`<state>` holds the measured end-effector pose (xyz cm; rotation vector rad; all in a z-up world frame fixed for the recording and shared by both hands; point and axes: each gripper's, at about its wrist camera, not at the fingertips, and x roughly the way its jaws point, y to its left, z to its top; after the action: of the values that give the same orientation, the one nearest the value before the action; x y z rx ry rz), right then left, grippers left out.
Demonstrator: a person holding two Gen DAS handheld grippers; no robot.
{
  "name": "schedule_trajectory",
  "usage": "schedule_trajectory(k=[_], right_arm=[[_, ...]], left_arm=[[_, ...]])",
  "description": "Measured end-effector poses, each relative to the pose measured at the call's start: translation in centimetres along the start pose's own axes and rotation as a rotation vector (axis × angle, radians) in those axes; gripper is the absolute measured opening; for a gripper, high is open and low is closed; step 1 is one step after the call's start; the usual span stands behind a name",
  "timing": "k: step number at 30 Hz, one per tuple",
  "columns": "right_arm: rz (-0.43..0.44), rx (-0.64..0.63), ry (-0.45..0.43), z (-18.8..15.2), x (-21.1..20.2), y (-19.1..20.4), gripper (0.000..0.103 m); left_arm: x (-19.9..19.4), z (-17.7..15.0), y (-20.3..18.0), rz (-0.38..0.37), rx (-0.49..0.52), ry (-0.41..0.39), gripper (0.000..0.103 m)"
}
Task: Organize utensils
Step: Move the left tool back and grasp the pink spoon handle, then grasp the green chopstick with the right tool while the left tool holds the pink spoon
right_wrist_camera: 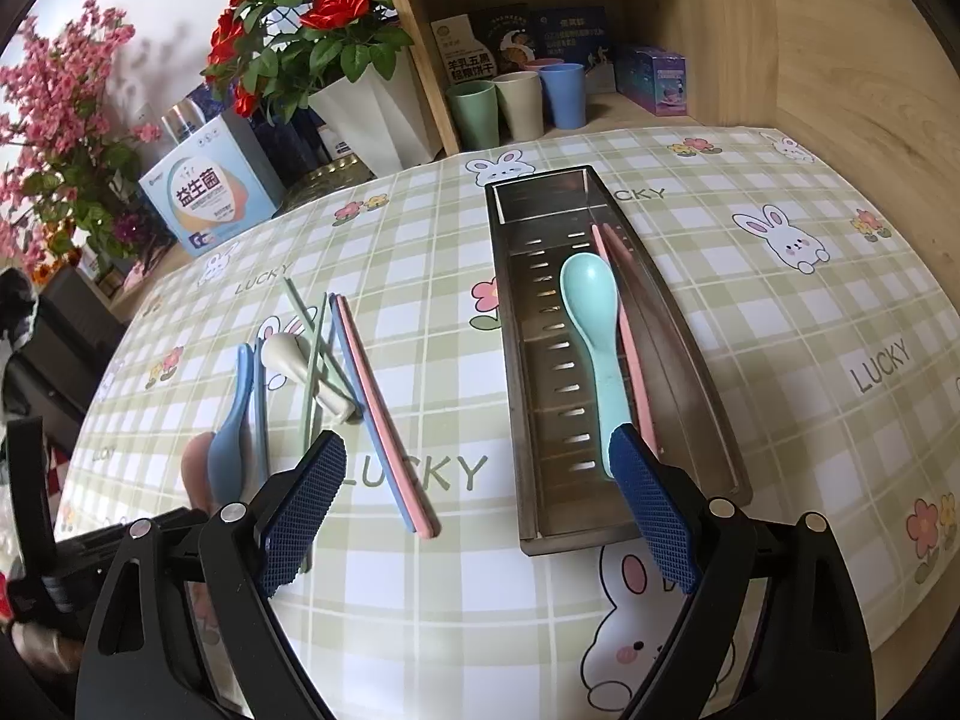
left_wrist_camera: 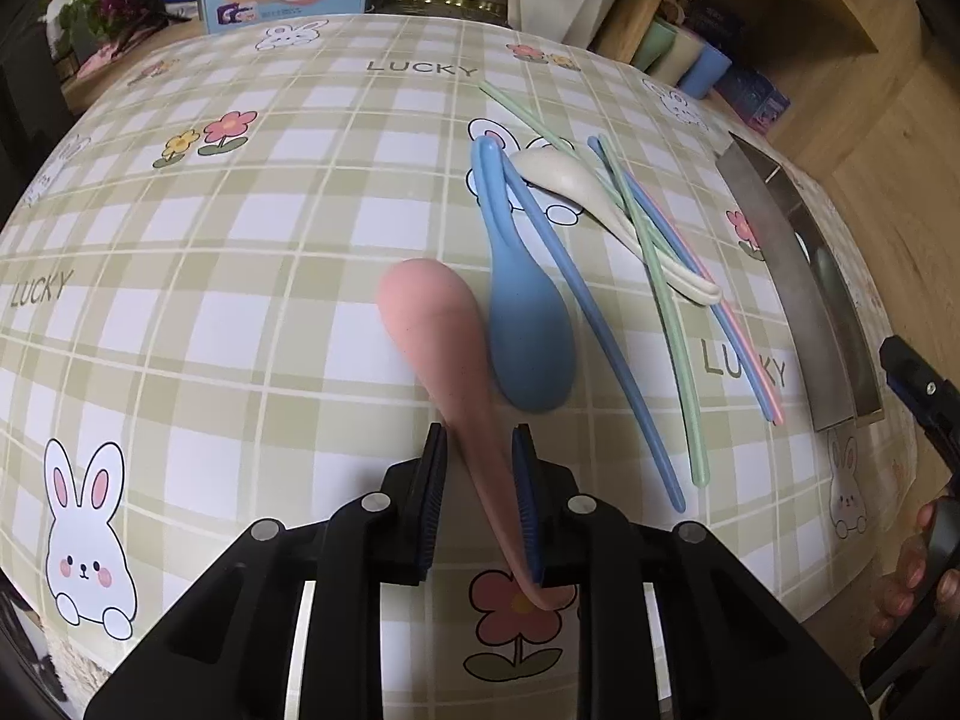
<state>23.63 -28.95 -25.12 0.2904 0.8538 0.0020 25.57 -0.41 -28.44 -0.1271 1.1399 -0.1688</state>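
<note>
Straddling the pink spoon [left_wrist_camera: 444,354] handle, left gripper [left_wrist_camera: 478,501] pads barely apart beside one blue spoon [left_wrist_camera: 522,324]; right gripper [right_wrist_camera: 480,510] gapes over open tablecloth [right_wrist_camera: 780,360].

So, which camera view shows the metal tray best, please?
The right wrist view: the metal tray shows whole, with a mint spoon and a pink chopstick inside. The left wrist view shows only its side wall at the right edge.
</note>
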Motion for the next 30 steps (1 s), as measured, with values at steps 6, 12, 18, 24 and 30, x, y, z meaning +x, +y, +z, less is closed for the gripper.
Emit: schedule_trajectory(k=[6, 12, 18, 24, 30], right_arm=[[0.004, 0.005, 0.004, 0.0, 0.1, -0.1, 0.087], [0.002, 0.005, 0.002, -0.1, 0.0, -0.1, 0.087], [0.004, 0.000, 0.005, -0.3, 0.0, 0.0, 0.087], [0.003, 0.001, 0.006, -0.3, 0.0, 0.0, 0.087], [-0.001, 0.004, 0.014, -0.5, 0.0, 0.2, 0.087]], left_arm=[[0.2, 0.2, -0.2, 0.029, 0.033, -0.021, 0.020], [0.1, 0.7, 1.2, 0.065, 0.009, -0.038, 0.017], [0.1, 0.7, 1.1, 0.111, 0.032, -0.040, 0.017], [0.2, 0.0, -0.3, 0.184, 0.106, -0.057, 0.017], [0.1, -0.2, -0.5, 0.192, 0.127, -0.077, 0.017]])
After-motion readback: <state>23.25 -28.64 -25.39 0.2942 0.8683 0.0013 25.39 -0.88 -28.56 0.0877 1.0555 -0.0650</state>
